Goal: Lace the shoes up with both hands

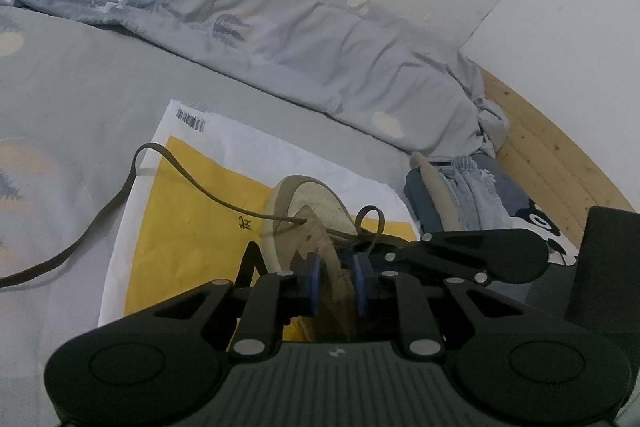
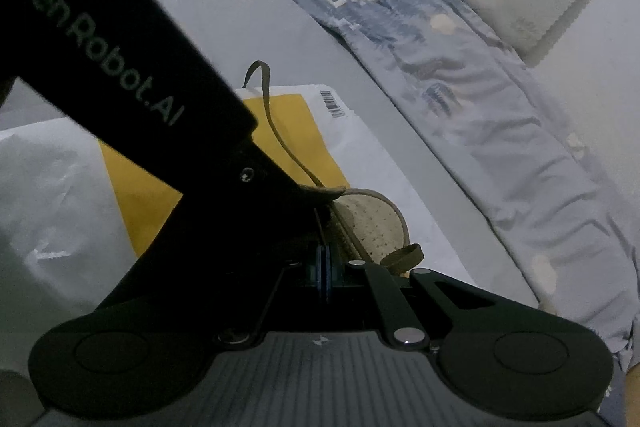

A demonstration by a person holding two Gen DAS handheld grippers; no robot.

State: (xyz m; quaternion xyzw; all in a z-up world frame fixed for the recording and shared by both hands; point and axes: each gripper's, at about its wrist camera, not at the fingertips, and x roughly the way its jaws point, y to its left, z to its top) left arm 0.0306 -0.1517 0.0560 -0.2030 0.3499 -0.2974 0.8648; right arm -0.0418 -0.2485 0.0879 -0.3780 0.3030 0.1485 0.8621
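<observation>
My left claw (image 1: 338, 277) was pinched on the brown tongue flap of the shoe (image 1: 308, 215), its blue pads pressed against either side. My right claw (image 2: 325, 273) was pressed together, pads meeting; a thin strand ran up from between them, but I could not tell whether it was clamped there. The shoe sat just ahead of both claws on a yellow-and-white mailer bag (image 1: 192, 195) spread on the bed (image 1: 100, 75). I counted one shoe, one bag and one dark lace (image 1: 180, 167), which looped away left across the bag onto the sheet, with a small loop (image 1: 370, 217) by the eyelets. Beyond lay a rumpled duvet (image 1: 280, 27). I judged the flap could slip free if I pulled sideways, and the long slack could snag or pull out of its eyelet.
</observation>
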